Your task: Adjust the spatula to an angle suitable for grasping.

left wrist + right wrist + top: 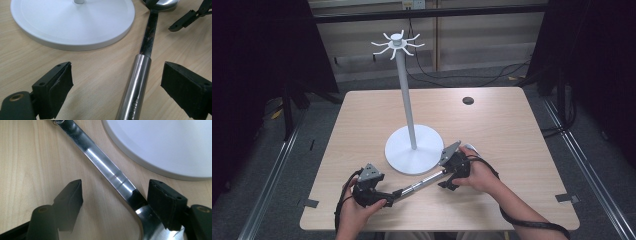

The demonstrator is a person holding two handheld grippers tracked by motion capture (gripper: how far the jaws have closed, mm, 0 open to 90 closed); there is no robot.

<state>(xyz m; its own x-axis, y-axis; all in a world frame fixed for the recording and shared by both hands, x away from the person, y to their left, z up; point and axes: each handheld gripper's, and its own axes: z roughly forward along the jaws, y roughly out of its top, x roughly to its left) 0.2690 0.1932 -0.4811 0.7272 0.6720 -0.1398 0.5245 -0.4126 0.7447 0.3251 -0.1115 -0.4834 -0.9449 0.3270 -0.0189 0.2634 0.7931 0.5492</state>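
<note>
Steel ladle (419,184) lies flat on the surface (512,125) beside the white stand base (412,150), straddled by your unclenched left gripper (117,82) and right gripper (115,202), so its slick handle may slide or tip if you clamp off-centre

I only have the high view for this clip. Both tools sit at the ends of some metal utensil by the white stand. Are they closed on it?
Observer: No. In the left gripper view the left tool is open, its jaws on either side of the utensil's round steel handle without touching it.
Operator: And the right one?
Observer: The right tool is open too, straddling the flat neck where the utensil widens toward its head.
Operator: Is the utensil lifted?
Observer: It seems to lie on the table, just beside the stand's base.
</note>
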